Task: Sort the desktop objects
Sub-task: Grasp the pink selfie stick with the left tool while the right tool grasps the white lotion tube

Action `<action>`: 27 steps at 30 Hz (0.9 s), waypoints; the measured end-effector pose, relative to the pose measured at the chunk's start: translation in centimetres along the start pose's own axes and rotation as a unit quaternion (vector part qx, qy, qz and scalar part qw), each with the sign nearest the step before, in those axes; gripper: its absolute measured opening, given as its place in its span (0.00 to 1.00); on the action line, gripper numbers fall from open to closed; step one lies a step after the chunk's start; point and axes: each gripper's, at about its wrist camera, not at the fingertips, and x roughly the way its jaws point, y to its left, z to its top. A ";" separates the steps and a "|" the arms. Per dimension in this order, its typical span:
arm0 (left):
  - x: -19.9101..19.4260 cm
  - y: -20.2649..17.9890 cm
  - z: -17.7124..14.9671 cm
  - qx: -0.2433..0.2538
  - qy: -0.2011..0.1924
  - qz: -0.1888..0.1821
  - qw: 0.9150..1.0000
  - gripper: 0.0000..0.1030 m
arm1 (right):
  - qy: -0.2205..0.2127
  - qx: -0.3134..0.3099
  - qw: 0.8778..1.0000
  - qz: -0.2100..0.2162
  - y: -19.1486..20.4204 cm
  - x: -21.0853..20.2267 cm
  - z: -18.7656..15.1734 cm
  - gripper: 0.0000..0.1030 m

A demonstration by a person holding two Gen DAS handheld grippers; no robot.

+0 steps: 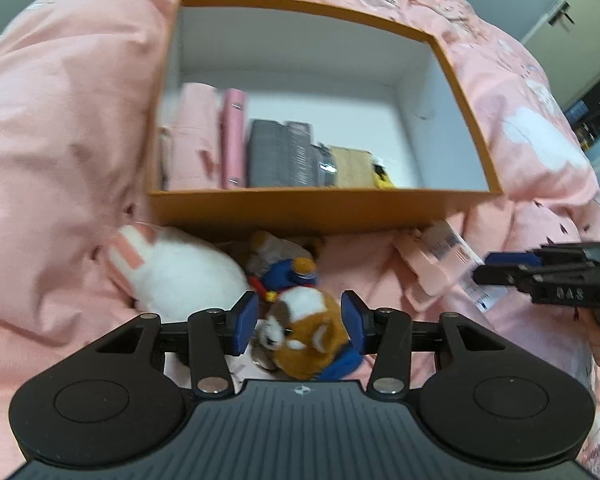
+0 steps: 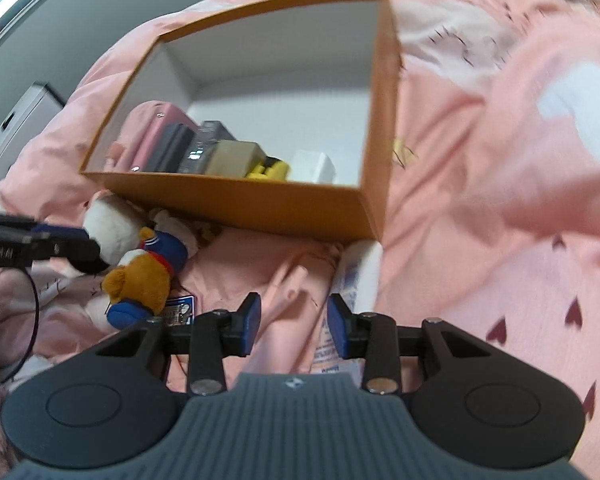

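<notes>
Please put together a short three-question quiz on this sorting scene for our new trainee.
1. True or false: the left gripper has its pads on either side of the brown and white plush toy.
2. Multiple choice: the white bunny plush lies (A) inside the orange box, (B) on the pink bedding in front of the box, (C) between the right gripper's fingers.
3. Fill in: the books inside the box stand along its ____ side, as the left wrist view shows it.

Key: 1 true; 2 B; 3 left.
</notes>
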 end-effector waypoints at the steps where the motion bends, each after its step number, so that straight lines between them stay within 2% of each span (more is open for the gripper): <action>1: 0.3 -0.4 -0.1 0.003 0.001 0.001 1.000 0.52 | -0.001 0.008 1.000 0.004 -0.2 0.1 -0.1 0.38; 5: 1.5 -1.1 -0.4 0.013 0.009 0.025 1.000 0.52 | 0.009 0.028 0.999 0.022 -0.8 1.1 0.6 0.38; 8: 2.1 -0.8 -0.5 -0.001 0.016 0.034 0.999 0.52 | 0.030 0.048 0.998 0.027 -1.2 2.6 1.3 0.34; 11: 1.5 -0.8 -0.3 -0.011 -0.004 0.027 1.000 0.52 | 0.037 0.049 0.998 0.025 -1.2 3.1 1.5 0.31; 14: 1.1 -1.8 0.3 -0.003 -0.013 -0.002 1.000 0.52 | 0.020 0.039 0.999 0.029 -1.1 1.5 1.7 0.31; 17: 1.3 -3.7 1.0 0.014 -0.011 -0.049 0.999 0.52 | 0.012 0.025 1.000 0.000 -1.4 0.0 1.8 0.31; 19: 2.0 -5.3 1.3 0.023 0.003 -0.080 0.997 0.52 | 0.023 0.018 0.999 -0.025 -1.9 -0.3 1.5 0.27; 22: 3.5 -7.6 1.3 0.041 0.032 -0.113 0.992 0.52 | 0.041 0.023 0.998 -0.032 -2.6 -0.2 0.6 0.23; 24: 4.7 -8.5 1.2 0.040 0.051 -0.121 0.991 0.52 | 0.043 0.021 0.998 -0.035 -2.9 0.0 0.1 0.23; 27: 6.2 -9.1 1.3 0.027 0.060 -0.101 0.993 0.52 | 0.051 0.003 0.998 -0.041 -2.8 0.5 -0.4 0.22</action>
